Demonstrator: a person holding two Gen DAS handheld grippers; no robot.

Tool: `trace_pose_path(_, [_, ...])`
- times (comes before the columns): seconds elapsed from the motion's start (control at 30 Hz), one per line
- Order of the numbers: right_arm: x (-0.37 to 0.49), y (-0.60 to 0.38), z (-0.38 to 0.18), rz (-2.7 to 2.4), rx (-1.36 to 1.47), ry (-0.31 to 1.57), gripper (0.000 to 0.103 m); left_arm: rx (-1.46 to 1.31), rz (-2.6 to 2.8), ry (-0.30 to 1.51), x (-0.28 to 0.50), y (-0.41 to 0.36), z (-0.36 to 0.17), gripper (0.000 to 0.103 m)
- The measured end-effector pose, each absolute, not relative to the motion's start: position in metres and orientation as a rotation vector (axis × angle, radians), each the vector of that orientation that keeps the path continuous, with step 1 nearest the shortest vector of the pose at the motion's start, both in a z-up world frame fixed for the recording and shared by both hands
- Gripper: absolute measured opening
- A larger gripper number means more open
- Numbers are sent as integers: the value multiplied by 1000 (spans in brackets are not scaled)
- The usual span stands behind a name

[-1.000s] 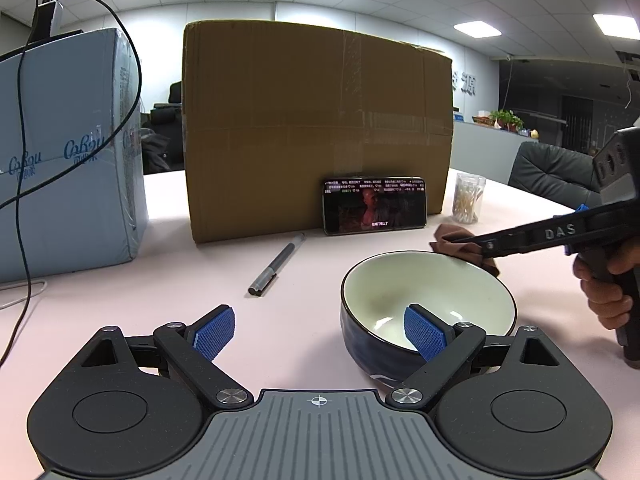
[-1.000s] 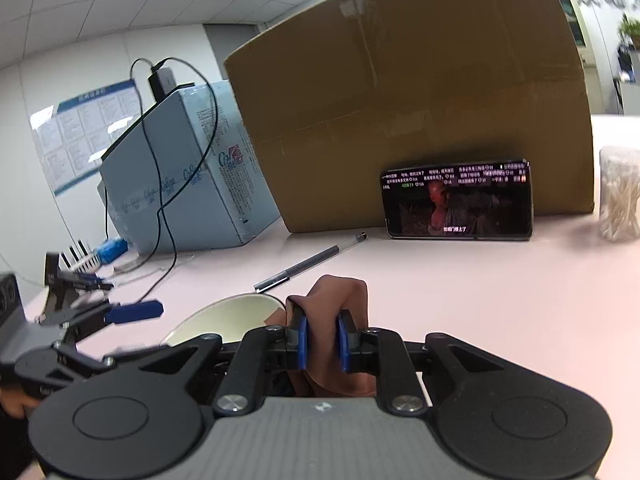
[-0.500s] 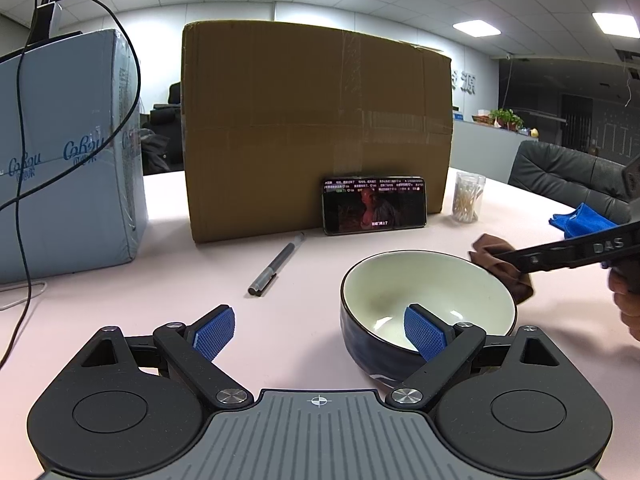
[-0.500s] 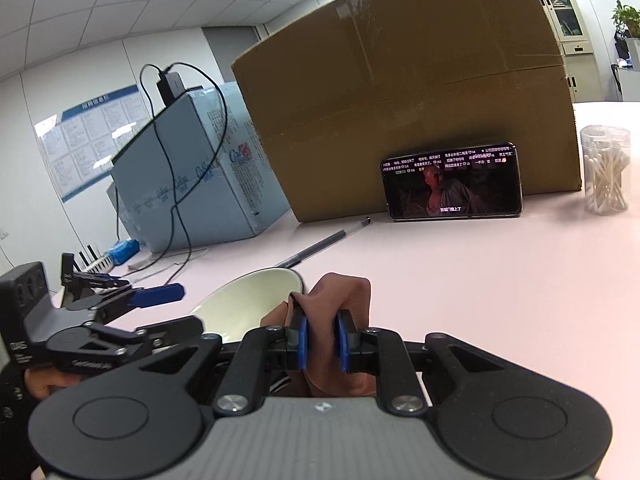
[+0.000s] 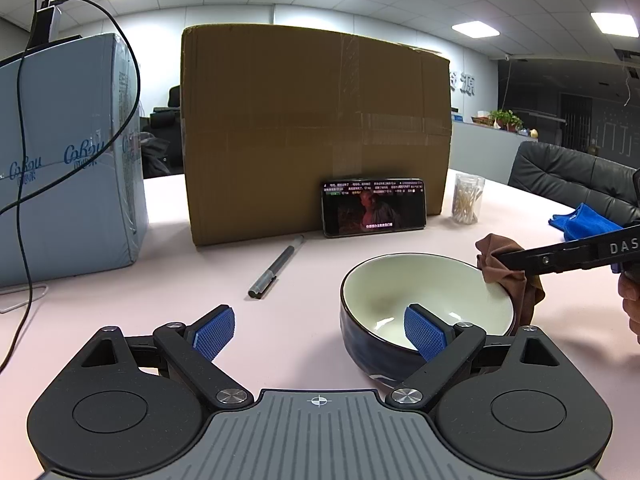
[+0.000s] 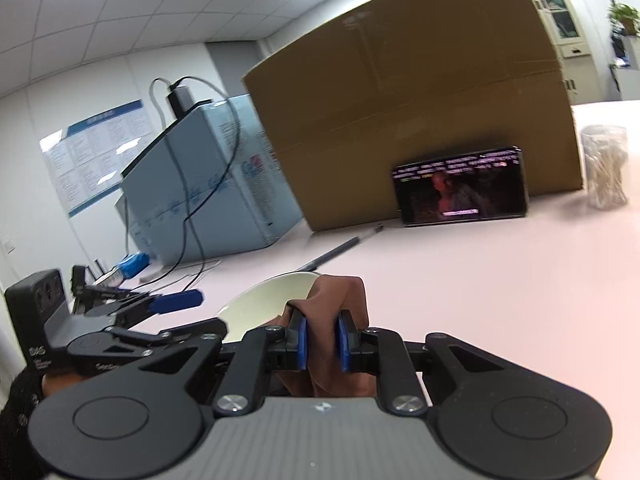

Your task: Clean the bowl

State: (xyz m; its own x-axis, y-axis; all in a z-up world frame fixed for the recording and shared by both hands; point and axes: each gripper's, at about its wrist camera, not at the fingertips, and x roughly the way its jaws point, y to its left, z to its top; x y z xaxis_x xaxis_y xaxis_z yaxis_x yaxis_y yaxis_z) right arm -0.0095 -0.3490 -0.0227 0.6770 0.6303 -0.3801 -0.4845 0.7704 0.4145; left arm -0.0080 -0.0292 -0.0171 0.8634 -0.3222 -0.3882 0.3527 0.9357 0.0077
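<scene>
Left wrist view: the bowl [image 5: 426, 308] stood on the pink table [image 5: 160, 300], dark outside, cream inside; every place here is told from it
Left gripper [image 5: 320, 330]: jaws spread wide, gripping nothing; its right pad sat over the bowl's near rim, its left pad well clear
Right gripper [image 6: 322, 338]: pinched tight on a brown cloth [image 6: 340, 300]; cloth draped at the bowl's right rim
Pen [image 5: 276, 266]: lying left of the bowl
Phone [image 5: 374, 207]: behind the bowl, leaning on a cardboard box [image 5: 316, 128]
</scene>
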Motion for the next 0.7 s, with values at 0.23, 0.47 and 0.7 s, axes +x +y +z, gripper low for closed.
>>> trace_pose_path(0.23, [-16,-346,-24,638,248,555,18,81,-354,396,-6,-28,-17,94])
trace_pose_path(0.47, [-33,-337,-22,708,196,562,18,83,-353,395,-6,-28,-17,94])
trace_pose_path(0.7, [-36,-332,-17,673,164,548,18,83,-354,391,-7,-28,-17,94])
